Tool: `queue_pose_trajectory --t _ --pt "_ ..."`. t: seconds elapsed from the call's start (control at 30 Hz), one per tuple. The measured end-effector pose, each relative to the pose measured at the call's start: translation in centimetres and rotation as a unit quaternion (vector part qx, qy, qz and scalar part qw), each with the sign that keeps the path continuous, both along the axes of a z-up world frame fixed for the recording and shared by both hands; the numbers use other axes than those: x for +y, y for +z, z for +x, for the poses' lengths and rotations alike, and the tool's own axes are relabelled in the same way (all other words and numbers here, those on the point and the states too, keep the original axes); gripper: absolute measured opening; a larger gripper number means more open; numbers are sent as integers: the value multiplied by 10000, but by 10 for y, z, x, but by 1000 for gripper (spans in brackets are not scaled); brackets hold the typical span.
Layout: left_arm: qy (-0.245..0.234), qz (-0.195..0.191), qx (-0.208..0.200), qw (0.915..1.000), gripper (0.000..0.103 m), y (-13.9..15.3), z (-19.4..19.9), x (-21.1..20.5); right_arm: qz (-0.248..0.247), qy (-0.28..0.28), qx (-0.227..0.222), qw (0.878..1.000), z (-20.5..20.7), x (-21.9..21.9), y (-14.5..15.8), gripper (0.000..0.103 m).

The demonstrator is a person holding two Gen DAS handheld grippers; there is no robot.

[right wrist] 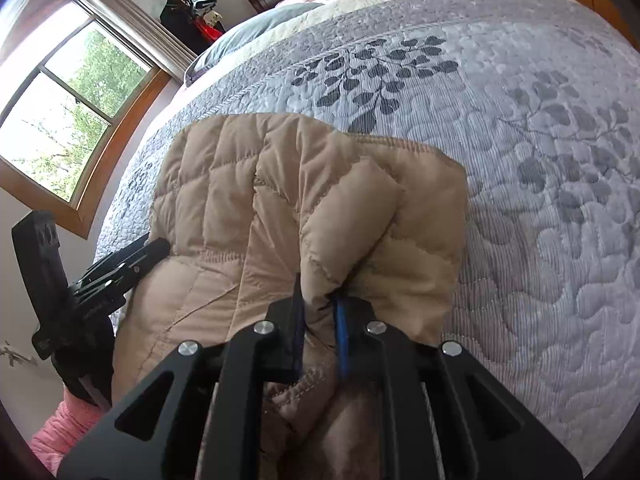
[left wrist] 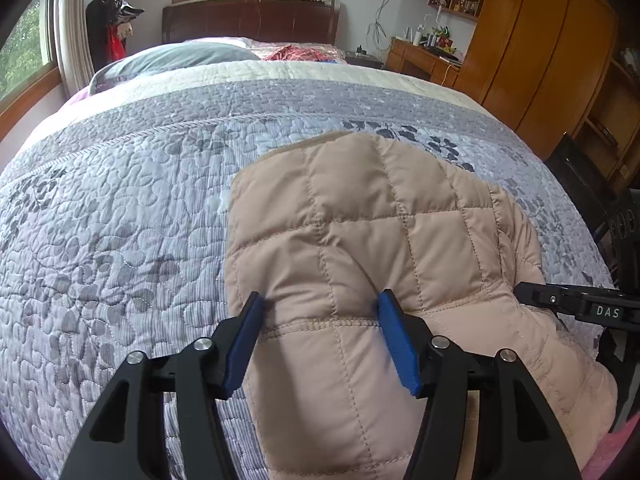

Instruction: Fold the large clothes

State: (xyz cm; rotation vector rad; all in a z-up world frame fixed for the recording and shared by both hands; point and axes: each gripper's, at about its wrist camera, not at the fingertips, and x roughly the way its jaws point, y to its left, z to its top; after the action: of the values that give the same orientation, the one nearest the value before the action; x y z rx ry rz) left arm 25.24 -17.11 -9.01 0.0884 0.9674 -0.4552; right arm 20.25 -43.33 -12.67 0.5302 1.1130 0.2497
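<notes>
A wide bed with a grey-lilac quilted cover fills the room, and a dark wooden headboard stands behind it. Daylight comes through a wood-framed window with pale curtains. Near it stands a coat rack. A tall orange-brown wardrobe stands beside a desk.

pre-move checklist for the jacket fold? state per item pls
1. Right gripper pinching jacket: ok, fingers closed on a fold of fabric.
2. Left gripper gripping: not ok, jaws open, straddling the fabric.
3. Jacket supported on bedspread: ok at its far end; near edge hangs toward the grippers.
4. Grippers apart: ok, each sees the other off to the side.
5. Landing area beyond jacket free: ok, bare bedspread.
6. Layers under the fold aligned: cannot tell.
</notes>
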Motion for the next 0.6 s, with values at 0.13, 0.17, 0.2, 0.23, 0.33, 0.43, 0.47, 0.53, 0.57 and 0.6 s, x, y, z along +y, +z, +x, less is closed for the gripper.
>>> queue_pose_trajectory --t 0.13,0.17,0.2,0.23,0.33,0.43,0.47,0.53,0.57,0.6 --pt "24 19 29 10000 61 0 1 0 -99 -51 -7 9999 -1 3 1 13" --pt "33 12 24 10000 60 1 0 0 -134 -64 -30 9999 -1 4 4 14" --pt "41 -1 22 10000 60 4 -1 1 -154 -75 -39 9998 -2 4 6 15" --pt "37 -16 10 10000 59 8 -4 3 -220 -116 -76 9997 -7 4 14 19" --pt "32 -44 -103 9999 59 19 -14 10 -615 -238 -259 9975 -20 7 36 23" --pt "63 -44 -185 9998 59 28 -22 17 -965 -311 -483 9937 -34 12 60 23" --pt "65 -41 -211 9997 59 31 -25 18 -971 -296 -534 9934 -39 14 65 23" --pt "53 -20 -248 9997 59 33 -31 21 -964 -197 -639 9931 -48 22 72 23" --pt "40 -22 -267 9996 59 35 -36 23 -1005 -103 -670 9926 -52 28 74 23" --pt "17 -16 -281 9996 59 35 -40 24 -1033 -45 -671 9924 -55 32 74 23"
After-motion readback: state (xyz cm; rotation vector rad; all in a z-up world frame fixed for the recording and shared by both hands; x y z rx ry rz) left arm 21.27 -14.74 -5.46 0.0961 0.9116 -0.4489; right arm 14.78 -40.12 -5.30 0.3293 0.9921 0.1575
